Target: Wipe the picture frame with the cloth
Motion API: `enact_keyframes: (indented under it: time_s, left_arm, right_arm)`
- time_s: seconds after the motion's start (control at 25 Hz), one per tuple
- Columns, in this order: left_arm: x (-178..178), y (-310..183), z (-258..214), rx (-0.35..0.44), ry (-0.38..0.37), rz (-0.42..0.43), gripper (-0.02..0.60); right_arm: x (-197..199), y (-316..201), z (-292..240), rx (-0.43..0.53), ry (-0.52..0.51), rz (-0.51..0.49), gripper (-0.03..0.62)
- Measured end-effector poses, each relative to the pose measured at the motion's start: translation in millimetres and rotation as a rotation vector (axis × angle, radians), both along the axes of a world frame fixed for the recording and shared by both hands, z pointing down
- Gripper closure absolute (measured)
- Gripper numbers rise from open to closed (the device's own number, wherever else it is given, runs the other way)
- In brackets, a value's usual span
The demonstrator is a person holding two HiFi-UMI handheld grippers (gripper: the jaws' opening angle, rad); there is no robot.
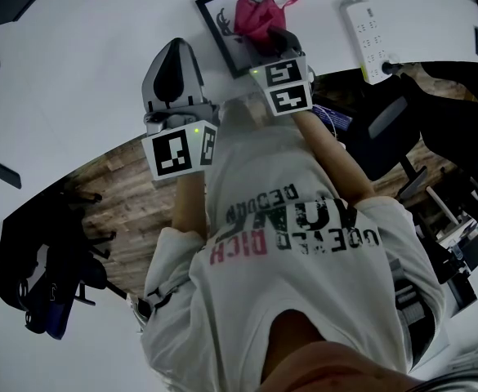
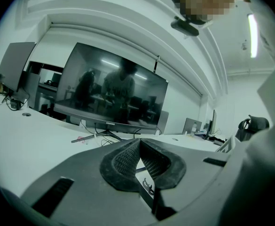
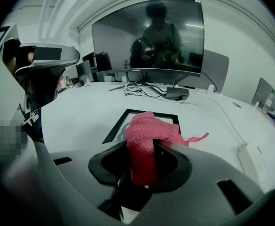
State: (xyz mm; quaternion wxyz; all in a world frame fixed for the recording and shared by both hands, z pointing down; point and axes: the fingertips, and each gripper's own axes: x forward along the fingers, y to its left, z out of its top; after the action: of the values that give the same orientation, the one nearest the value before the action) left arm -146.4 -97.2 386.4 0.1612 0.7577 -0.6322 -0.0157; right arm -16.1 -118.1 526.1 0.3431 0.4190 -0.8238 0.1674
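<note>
One picture frame (image 1: pixel 220 13), one cloth (image 1: pixel 255 15), two grippers (image 1: pixel 176 51) (image 1: pixel 273 43).

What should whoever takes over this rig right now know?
Left gripper: jaws together, empty, held to the left of the picture frame.
Right gripper: shut on the pink cloth, over the near part of the frame.
The frame lies flat on the white table.
Done: cloth is gripped and at the frame. How much is wiped cannot be told.
Left: wipe across the frame.
</note>
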Motion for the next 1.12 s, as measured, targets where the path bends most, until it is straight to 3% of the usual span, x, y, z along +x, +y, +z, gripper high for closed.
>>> enact_keyframes:
  time_s: [0.68, 1.12]
  left_arm:
    - [-1, 5, -6, 0.011, -0.006, -0.008, 0.584]
    - [3, 8, -6, 0.000, -0.043, 0.006, 0.584]
  right_arm:
    - [-26, 16, 2, -0.019, -0.009, -0.081, 0.476]
    - [-34, 20, 6, 0.017, 0.015, -0.108, 0.476]
